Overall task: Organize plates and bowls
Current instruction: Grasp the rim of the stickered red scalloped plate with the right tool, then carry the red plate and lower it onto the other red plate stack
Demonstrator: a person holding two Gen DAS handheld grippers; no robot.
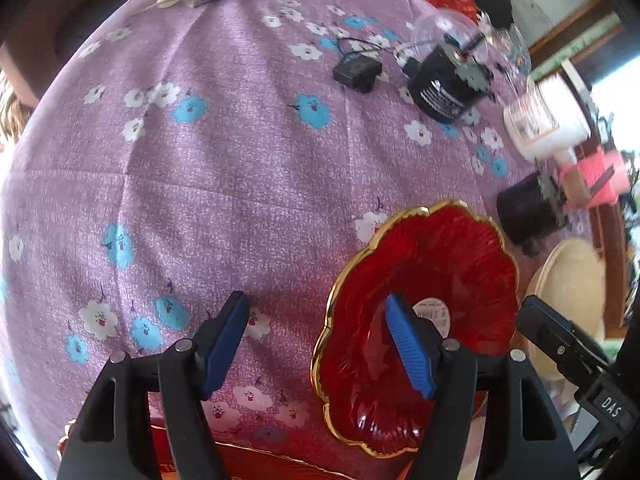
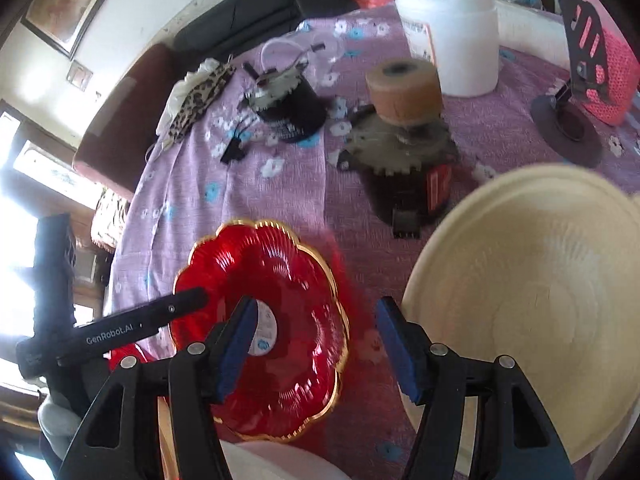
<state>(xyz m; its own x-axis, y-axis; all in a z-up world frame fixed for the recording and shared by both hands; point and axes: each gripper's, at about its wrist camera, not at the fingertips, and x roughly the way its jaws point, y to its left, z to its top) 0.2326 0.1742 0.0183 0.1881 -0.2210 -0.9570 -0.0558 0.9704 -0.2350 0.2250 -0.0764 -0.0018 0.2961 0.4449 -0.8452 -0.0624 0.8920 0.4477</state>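
Red glass, gold-rimmed, the scalloped plate (image 1: 416,320) is lying on the desk (image 1: 240,184) beneath both hand-held grippers, left (image 1: 320,346) and right (image 2: 316,350), each spread and empty (likely brittle, slick; pinch its rim). Farther right, a cream plate (image 2: 532,304) is waiting.

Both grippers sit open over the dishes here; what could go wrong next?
1. The red glass plate has a thin scalloped gold rim and looks slick, so a pinch by the left gripper may slip or chip it.
2. The right gripper hangs between that plate and the cream plate; closing there could knock one dish against the other.
3. The black geared device lies close behind; sliding a plate could hit it.
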